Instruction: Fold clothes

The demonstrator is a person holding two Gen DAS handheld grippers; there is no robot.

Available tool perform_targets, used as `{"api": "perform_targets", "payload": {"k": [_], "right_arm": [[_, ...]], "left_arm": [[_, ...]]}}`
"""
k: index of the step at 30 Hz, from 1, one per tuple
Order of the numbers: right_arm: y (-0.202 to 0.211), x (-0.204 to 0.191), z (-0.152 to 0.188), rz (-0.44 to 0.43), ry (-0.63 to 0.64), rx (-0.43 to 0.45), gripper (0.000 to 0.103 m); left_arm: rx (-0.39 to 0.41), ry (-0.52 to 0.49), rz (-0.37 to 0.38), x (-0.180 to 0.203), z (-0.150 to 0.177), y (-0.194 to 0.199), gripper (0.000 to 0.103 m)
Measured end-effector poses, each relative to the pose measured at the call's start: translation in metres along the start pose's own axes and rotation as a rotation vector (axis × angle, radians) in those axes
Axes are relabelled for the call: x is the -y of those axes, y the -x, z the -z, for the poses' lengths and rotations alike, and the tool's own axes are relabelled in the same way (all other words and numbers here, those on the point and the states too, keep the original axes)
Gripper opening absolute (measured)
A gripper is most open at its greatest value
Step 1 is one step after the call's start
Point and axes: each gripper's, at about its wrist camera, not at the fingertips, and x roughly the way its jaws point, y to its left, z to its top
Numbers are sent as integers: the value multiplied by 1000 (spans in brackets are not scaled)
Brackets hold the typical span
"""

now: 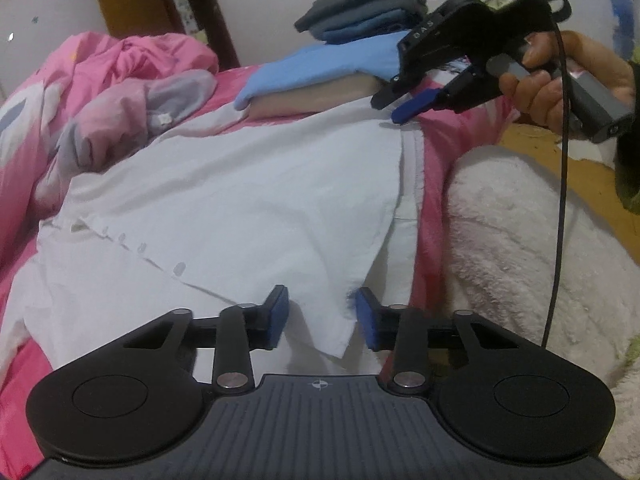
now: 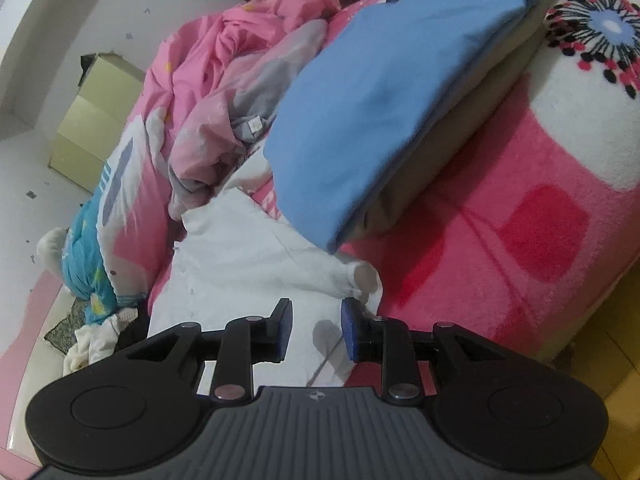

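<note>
A white button-up shirt lies spread on the pink bed, its row of buttons running diagonally. My left gripper is at the shirt's near edge. Its blue pads stand apart, and a folded corner of the fabric lies in the gap without being pinched. A hand holds my right gripper at the shirt's far right corner, just above the cloth. In the right wrist view, the right gripper is open over the white shirt, with nothing clamped between its fingers.
A folded light-blue garment lies on a beige one just past the shirt, with a dark folded stack behind. A crumpled pink quilt fills the left. A fluffy white blanket hangs over the bed's right side. A cardboard box stands on the floor.
</note>
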Motion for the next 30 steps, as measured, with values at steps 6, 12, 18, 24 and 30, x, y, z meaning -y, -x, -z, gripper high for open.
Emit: {"api": "perform_targets", "payload": {"k": [6,12,18,24,30], "right_arm": [[-1,0,-1,-6,14,58,6],[16,-9,2,-47,25,62,1],[31,-1,6,-44,-32,63,3],[36,-4,10,34,14,84,3],[30,-41,12,66,216,95,3]], "left_arm": [[19,108,43,-12,-1,4,0],[52,176,88,-27,0,24,0],[48,165,175,-28,5,37,0],[7,157,241,-21,14,26,0],[-9,164,260,-17,22,18,0]]}}
